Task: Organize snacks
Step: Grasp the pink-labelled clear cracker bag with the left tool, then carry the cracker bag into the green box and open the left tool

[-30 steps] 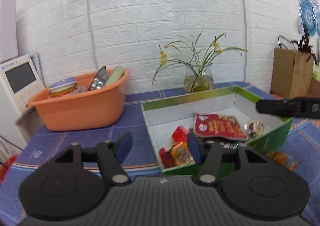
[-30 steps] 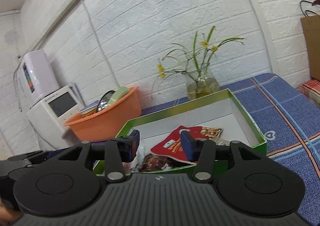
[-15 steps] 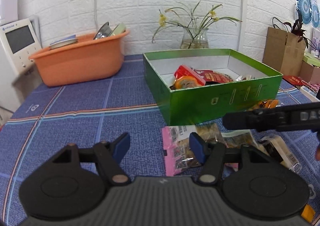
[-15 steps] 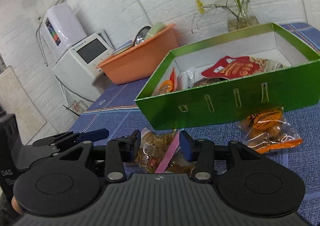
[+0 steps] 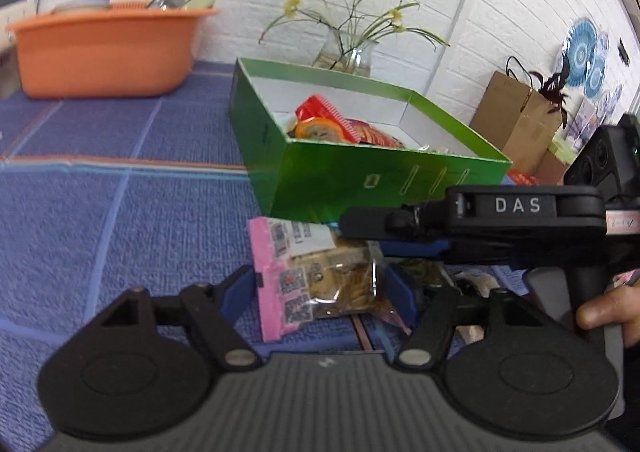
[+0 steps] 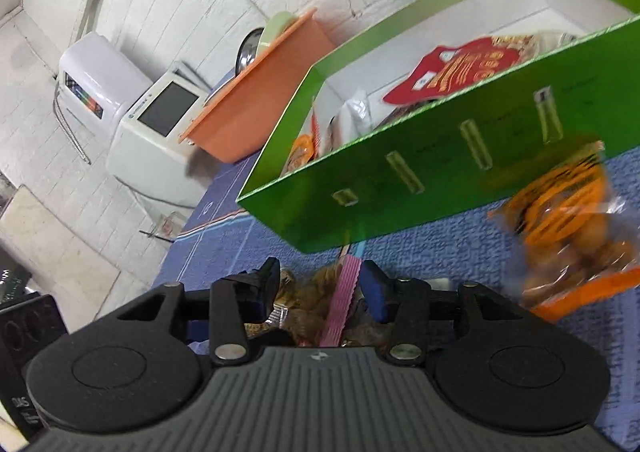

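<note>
Down in front of the green box (image 5: 360, 176), just beside its slotted near wall, a clear snack packet with a pink edge strip (image 5: 316, 276) lies flat on the blue-patterned desk (image 5: 120, 212). Seen from the left wrist, its long axis runs away from the box toward the camera, pink strip along its left side, one short end almost touching the box wall. The left tool (image 5: 326, 292) sits low over this packet, blue pads spread wide on either side of it, neither pad clearly touching. The right tool (image 6: 320, 286) comes at the same packet from the other side, its fingers also parted with the pink strip standing between them; whether the pads touch the wrapper cannot be told. An orange snack bag (image 6: 572, 228) lies on the desk to the right of the packet, near the box's front wall, blurred. Inside the box, a red snack pouch (image 6: 456, 72) lies flat among other small packets. Left of the box stands an orange basin (image 5: 104, 48) holding dishes, and behind the box a glass vase of yellow flowers (image 5: 348, 48).
</note>
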A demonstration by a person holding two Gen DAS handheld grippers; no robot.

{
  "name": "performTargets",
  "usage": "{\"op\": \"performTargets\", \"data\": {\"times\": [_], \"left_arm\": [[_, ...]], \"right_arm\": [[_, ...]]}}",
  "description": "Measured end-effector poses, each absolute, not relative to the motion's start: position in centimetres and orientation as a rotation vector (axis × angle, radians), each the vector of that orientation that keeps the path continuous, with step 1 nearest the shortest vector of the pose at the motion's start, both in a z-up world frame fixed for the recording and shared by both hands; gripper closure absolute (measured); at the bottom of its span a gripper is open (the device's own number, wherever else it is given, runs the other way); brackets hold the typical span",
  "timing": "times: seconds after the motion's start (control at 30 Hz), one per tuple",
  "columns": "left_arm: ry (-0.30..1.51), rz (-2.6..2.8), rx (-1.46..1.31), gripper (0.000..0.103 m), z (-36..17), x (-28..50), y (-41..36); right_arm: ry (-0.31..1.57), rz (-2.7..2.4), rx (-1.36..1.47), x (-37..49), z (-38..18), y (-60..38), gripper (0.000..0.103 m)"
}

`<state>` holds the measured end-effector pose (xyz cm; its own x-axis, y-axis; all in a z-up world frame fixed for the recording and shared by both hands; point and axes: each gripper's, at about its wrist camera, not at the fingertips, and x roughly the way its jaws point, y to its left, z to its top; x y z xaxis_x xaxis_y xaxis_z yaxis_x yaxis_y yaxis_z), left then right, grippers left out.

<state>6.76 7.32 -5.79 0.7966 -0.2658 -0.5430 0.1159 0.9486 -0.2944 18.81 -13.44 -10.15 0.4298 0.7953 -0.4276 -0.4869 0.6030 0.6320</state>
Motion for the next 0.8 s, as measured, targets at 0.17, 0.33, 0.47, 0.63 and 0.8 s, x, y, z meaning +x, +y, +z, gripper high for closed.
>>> {"op": "performTargets", "data": {"times": [0.17, 0.33, 0.47, 0.63, 0.8], "left_arm": [[0.626, -0.223, -0.353, 0.036, -6.1, 6.6, 8.3], [0.621, -0.211, -0.344, 0.04, -5.6, 6.0, 7.9], [0.566, -0.218, -0.33, 0.041, -4.2, 4.5, 7.5], [0.479, -0.234, -0.294, 0.041, -1.9, 1.4, 6.4], [0.433, -0.256, -0.247, 0.041, -0.2, -1.2, 5.1]], "right_arm": [[0.776, 0.868, 0.448, 18.6, -10.3, -13.1, 0.031], [0.739, 0.878, 0.422, 17.8, -9.8, -13.0, 0.04], [0.682, 0.888, 0.421, 16.5, -8.2, -13.5, 0.044], [0.591, 0.927, 0.433, 13.9, -5.8, -14.7, 0.047], [0.523, 0.938, 0.417, 11.2, -4.2, -15.8, 0.047]]}}
